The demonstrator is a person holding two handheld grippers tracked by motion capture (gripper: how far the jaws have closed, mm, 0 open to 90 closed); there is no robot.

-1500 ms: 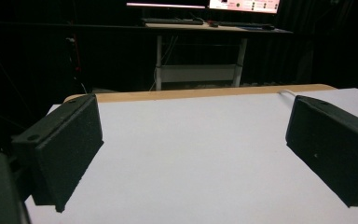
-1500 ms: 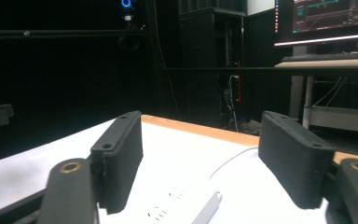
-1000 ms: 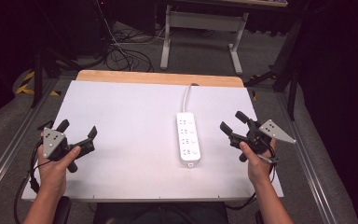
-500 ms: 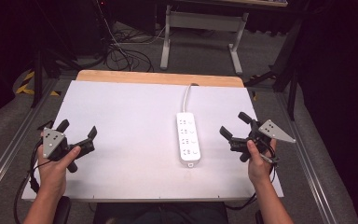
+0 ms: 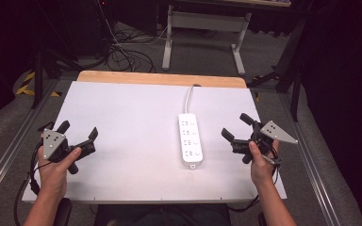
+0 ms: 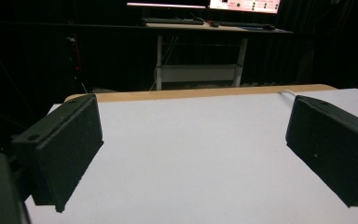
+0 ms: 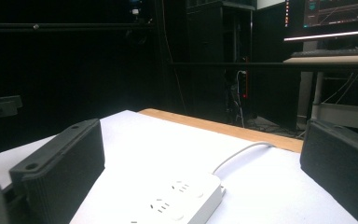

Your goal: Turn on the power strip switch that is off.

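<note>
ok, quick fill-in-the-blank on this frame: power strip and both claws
1. The power strip is coloured ____.
2. Its cable runs toward the table's ____ edge.
3. The claw nearer the strip is the ____ claw.
4. The left claw has its jaws ____.

Missing words: white; far; right; open

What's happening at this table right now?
A person sits at a white table with a two-jaw gripper in each hand. The only thing on it is a white power strip, lying flat right of centre, its cord running off the far edge. The right gripper sits just beside the strip, pointed toward it; its jaws have just been opening and stand wide with nothing between them. The left gripper rests near the table's left edge, also open and empty. Nothing is gripped yet.
</note>
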